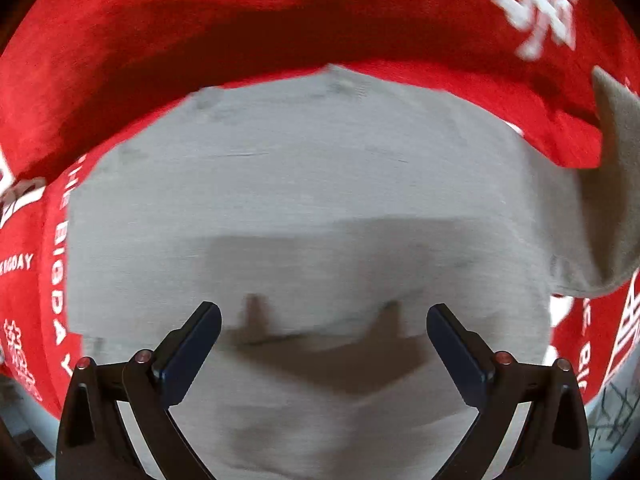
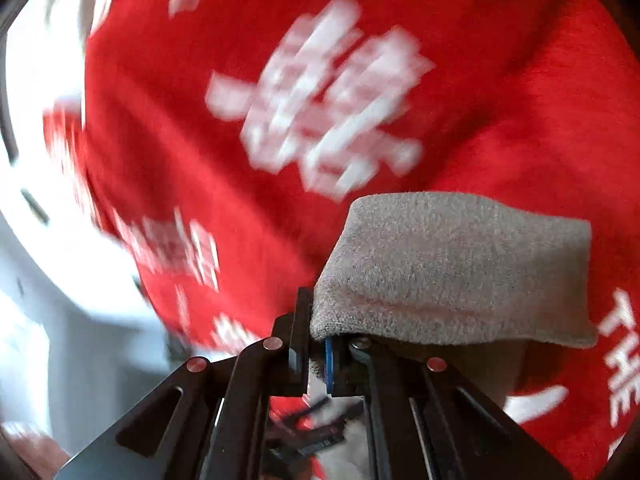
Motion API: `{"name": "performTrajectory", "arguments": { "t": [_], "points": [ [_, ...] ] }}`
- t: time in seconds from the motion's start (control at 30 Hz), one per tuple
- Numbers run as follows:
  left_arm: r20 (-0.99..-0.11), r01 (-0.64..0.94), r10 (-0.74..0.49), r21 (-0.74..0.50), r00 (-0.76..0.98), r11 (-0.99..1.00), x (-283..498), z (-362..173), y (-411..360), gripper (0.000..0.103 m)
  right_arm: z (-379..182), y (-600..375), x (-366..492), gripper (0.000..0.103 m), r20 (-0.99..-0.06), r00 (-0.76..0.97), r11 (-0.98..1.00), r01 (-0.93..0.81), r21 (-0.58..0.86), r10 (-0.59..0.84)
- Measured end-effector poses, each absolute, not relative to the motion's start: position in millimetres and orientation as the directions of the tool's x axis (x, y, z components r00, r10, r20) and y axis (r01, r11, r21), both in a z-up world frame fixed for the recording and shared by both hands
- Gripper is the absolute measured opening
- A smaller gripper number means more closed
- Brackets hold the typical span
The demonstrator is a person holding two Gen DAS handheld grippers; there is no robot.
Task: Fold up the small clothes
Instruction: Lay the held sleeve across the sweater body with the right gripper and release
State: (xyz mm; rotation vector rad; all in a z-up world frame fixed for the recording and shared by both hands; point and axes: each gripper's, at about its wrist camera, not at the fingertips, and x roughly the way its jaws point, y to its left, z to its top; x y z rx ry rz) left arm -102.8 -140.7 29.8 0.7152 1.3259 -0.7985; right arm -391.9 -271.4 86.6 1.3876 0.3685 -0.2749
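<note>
Red printed cloth (image 1: 240,20) covers your worktop under the grey garment (image 1: 300,200). Your left gripper (image 1: 324,344) hangs spread above it. Your right gripper (image 2: 318,354) pinches its edge.

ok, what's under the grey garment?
The grey garment lies on a red cloth with white print, which shows all round it. What lies beneath its middle is covered. Its corner is lifted, pinched in the right gripper.

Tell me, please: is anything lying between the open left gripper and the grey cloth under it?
Nothing visible does. The left gripper hangs with its jaws wide apart right over the grey cloth, and only its own shadow falls there. The right gripper is already shut on one edge of that cloth.
</note>
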Motion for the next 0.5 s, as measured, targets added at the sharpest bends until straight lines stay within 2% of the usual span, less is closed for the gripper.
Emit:
{"name": "performTrajectory", "arguments": {
  "t": [0.1, 0.23, 0.37, 0.43, 0.5],
  "points": [
    [-0.991, 0.793, -0.104, -0.001, 0.078, 0.609, -71.1, 34.5, -120.7, 0.103, 84.0, -242.6, -324.3, 0.006, -0.488, 0.858, 0.288, 0.432, 0.855, 0.161],
    [-0.986, 0.729, -0.111, 0.015, 0.124, 0.684, -31.0, 40.4, -90.9, 0.103, 48.9, -199.4, -256.8, 0.006, -0.566, 0.768, 0.327, 0.474, 0.817, 0.300],
    [-0.986, 0.677, -0.090, 0.029, 0.140, 0.736, -1.8, 32.8, -68.9, 0.103, 1.5, -173.5, -227.7, 0.010, -0.681, 0.637, 0.327, 0.597, 0.733, 0.362],
    [-0.988, 0.661, -0.080, 0.030, 0.136, 0.750, 7.5, 19.1, -46.4, 0.103, -19.0, -165.0, -226.3, 0.022, -0.735, 0.563, 0.299, 0.677, 0.672, 0.378],
    [-0.988, 0.655, -0.077, 0.029, 0.132, 0.755, 12.2, 15.5, -31.0, 0.103, -18.9, -165.2, -237.3, 0.047, -0.685, 0.627, 0.213, 0.660, 0.720, 0.371]
  ]
}}
